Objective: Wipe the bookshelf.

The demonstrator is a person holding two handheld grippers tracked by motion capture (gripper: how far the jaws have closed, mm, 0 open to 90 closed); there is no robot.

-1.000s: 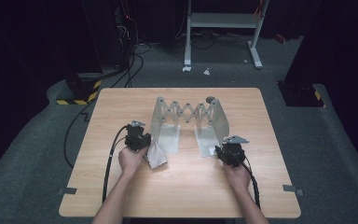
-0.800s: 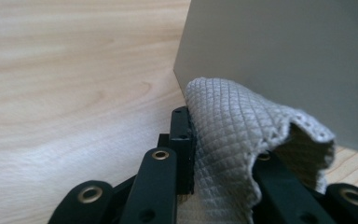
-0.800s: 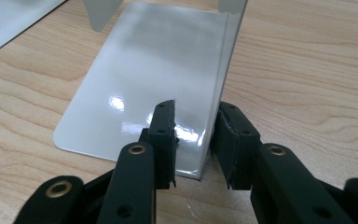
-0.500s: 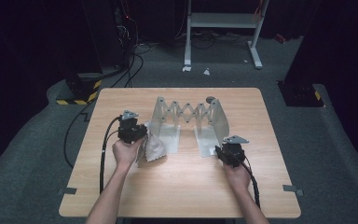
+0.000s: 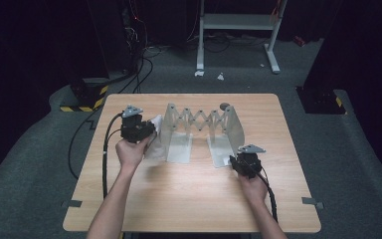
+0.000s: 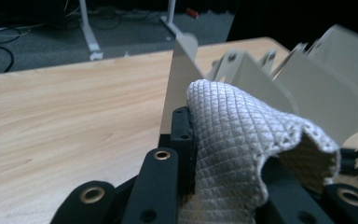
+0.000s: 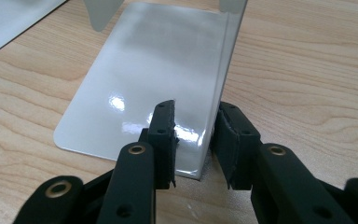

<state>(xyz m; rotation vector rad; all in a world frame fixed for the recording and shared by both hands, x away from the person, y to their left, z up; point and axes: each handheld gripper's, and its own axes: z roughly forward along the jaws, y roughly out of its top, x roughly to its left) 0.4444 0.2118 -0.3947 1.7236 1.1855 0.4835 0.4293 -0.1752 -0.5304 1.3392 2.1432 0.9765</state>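
- Landmark: the rack, a white metal expanding bookend with two end plates joined by a scissor link, standing mid-table.
- Left gripper: jaws clamped on a white cloth. The cloth bulges up over the jaw tips, just beside the rack's left end plate.
- Right gripper: jaws set astride the lower edge of the rack's right end plate, one jaw over the glossy foot. A gap shows at the left pad; contact at the right pad cannot be told, so the grip reads as loose bracing at most.
- Step in hand (judged): wiping the rack. The cloth is raised near the top of the left plate while the right gripper steadies the far end.
- Next move (judged): bring the cloth flat against the left plate and draw it along the face. This calls for light, even pressure — the thin sheet may flex or slide if pushed sideways.
- Keep the right gripper closed firmly enough that the rack does not walk.
- Edges: the plates' upper corners are rounded, but the sheet edges are thin; the cloth can snag on the scissor link and its rivets.
- Open room: bare table lies left of the rack and toward the person — ample for withdrawing. Behind the rack the table edge is near; avoid pushing that way.
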